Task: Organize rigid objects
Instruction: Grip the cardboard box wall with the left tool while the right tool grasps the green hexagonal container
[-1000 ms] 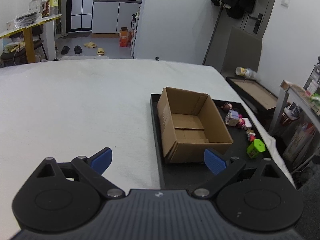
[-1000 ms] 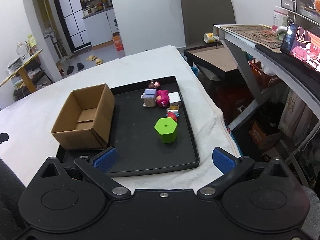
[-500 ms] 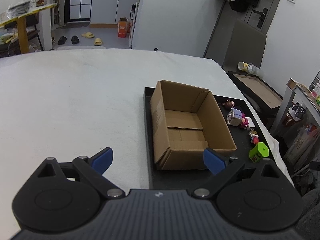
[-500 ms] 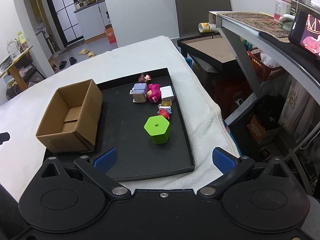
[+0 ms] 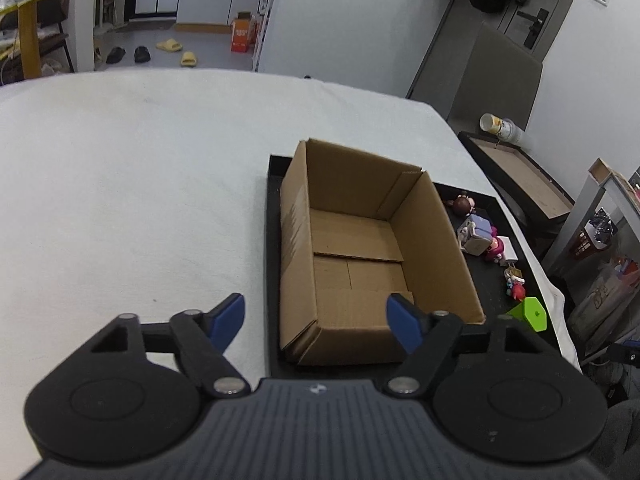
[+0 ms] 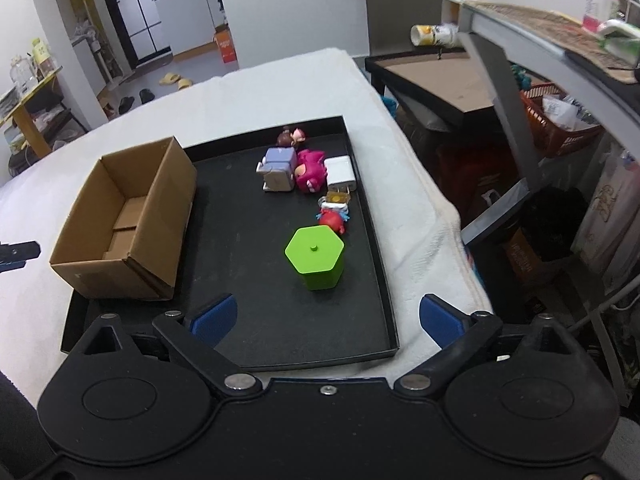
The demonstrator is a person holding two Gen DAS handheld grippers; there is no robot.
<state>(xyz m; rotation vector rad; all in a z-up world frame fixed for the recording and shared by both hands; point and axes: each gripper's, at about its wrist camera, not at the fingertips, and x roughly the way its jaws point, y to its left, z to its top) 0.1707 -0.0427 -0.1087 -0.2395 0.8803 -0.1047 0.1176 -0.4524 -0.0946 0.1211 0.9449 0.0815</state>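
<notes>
Left gripper (image 5: 315, 319): I am seeing its jaws standing apart with nothing gripped; they have just been closing. The near left corner of the box (image 5: 372, 256) is showing between them.
Right gripper (image 6: 326, 318): I am seeing its jaws wide and empty; they have just been closing a little. They are hanging over the near edge of the tray (image 6: 248, 248).
Box: it is sitting open and empty on the left part of the tray.
Green hexagon (image 6: 316, 258): it is standing upright on the tray, right of the box, apart from it.
Toys (image 6: 298, 168): I am seeing small figures and a white charger (image 6: 340, 172) clustered right of the box, beyond the hexagon.
Tray: it is lying on the white-covered table (image 5: 132, 184).
</notes>
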